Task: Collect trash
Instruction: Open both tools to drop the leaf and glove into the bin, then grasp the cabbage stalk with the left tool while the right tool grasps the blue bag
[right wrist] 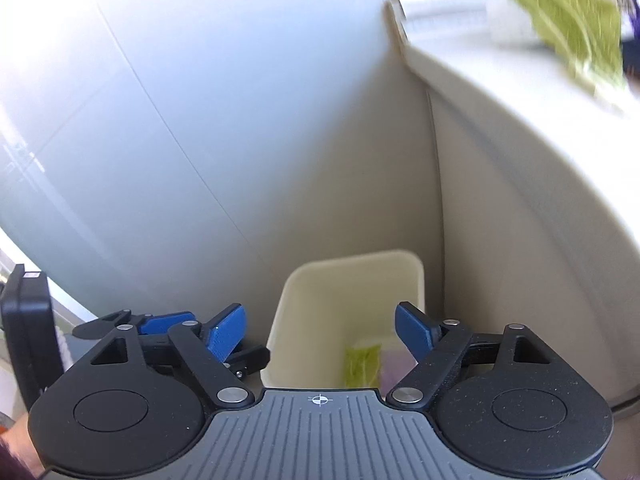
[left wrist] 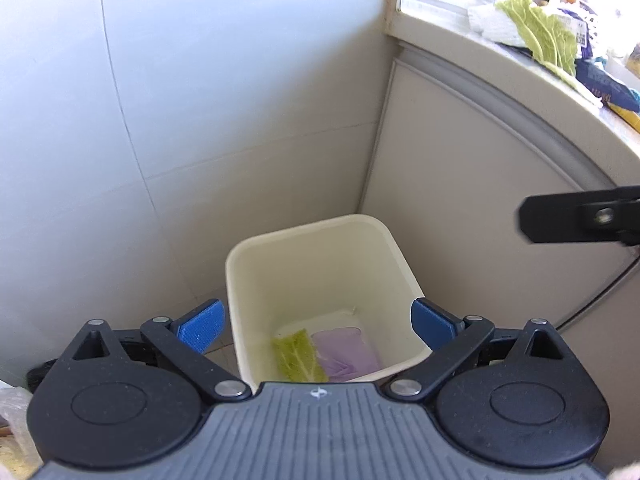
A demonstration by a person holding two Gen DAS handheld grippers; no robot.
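Light: bright, soft daylight, cool blue cast on the wall [left wrist: 120, 100] toward 10 o'clock.
Shadows: faint, diffuse.
Left wrist view: sharp; cabbage leaf [left wrist: 536, 28] at 1 o'clock crisp.
Right wrist view: motion-blurred, worst on the cabbage leaf [right wrist: 572, 28] at 1 o'clock.
Distortion: strong fisheye bowing; dark vignette in the corners.

Right wrist view: pale green cabbage leaf [right wrist: 572, 28] far right on the surface is motion-blurred. Purple flat wrapper [right wrist: 394, 368] in cream plastic bin [right wrist: 348, 280] partly hidden behind right gripper [right wrist: 320, 334] fingers [right wrist: 412, 330]; bin's near rim hidden too.
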